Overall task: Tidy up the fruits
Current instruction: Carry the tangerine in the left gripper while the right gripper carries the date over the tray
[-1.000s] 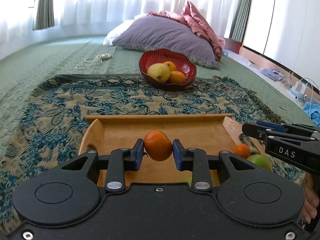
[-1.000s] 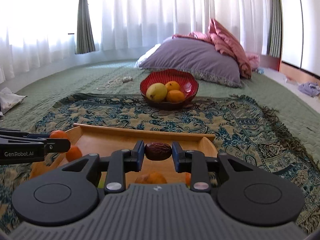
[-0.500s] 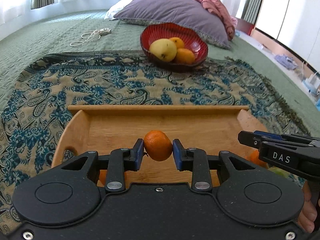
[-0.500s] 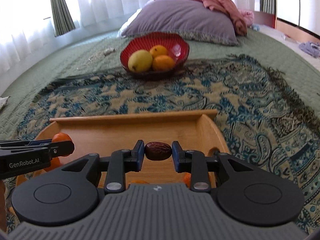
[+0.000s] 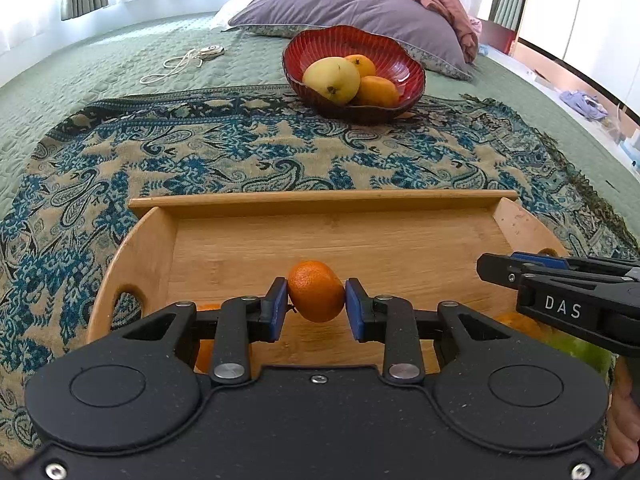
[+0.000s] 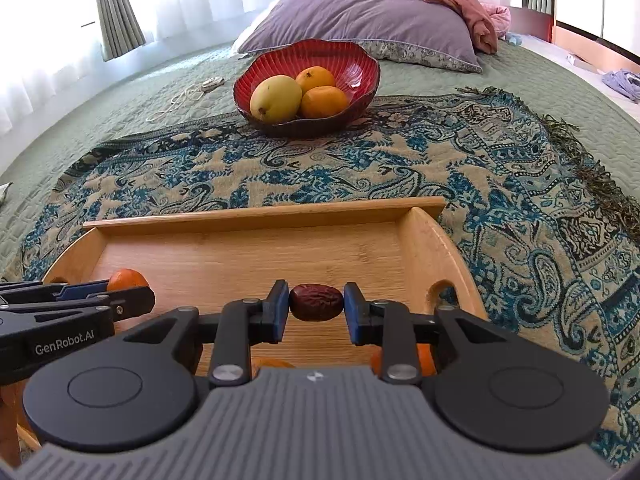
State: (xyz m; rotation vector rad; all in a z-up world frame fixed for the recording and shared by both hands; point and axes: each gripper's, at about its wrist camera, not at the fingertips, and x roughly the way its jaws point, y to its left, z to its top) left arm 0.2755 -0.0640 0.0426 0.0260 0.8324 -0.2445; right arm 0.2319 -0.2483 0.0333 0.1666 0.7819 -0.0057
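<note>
My left gripper (image 5: 316, 304) is shut on a small orange mandarin (image 5: 316, 291), held over the wooden tray (image 5: 320, 202). My right gripper (image 6: 315, 307) is shut on a dark red jujube (image 6: 316, 302) above the same tray (image 6: 264, 214). Other orange fruits lie in the tray's near part, mostly hidden behind the grippers; one orange (image 6: 424, 358) peeks out at the right and a green fruit (image 5: 580, 354) shows under the right gripper's body (image 5: 576, 300). Farther off, a red bowl (image 5: 412, 74) holds a yellow-green mango (image 5: 332, 80) and two oranges.
The tray and bowl (image 6: 360, 62) rest on a blue and tan paisley cloth (image 6: 280, 172) spread over a green quilted bed. A purple pillow (image 5: 352, 0) with pink bedding lies behind the bowl. A white cord (image 5: 180, 62) lies far left.
Both grippers have come forward and tipped downward over the tray, each keeping its fruit. The bowl and tray now appear closer and more from above.
</note>
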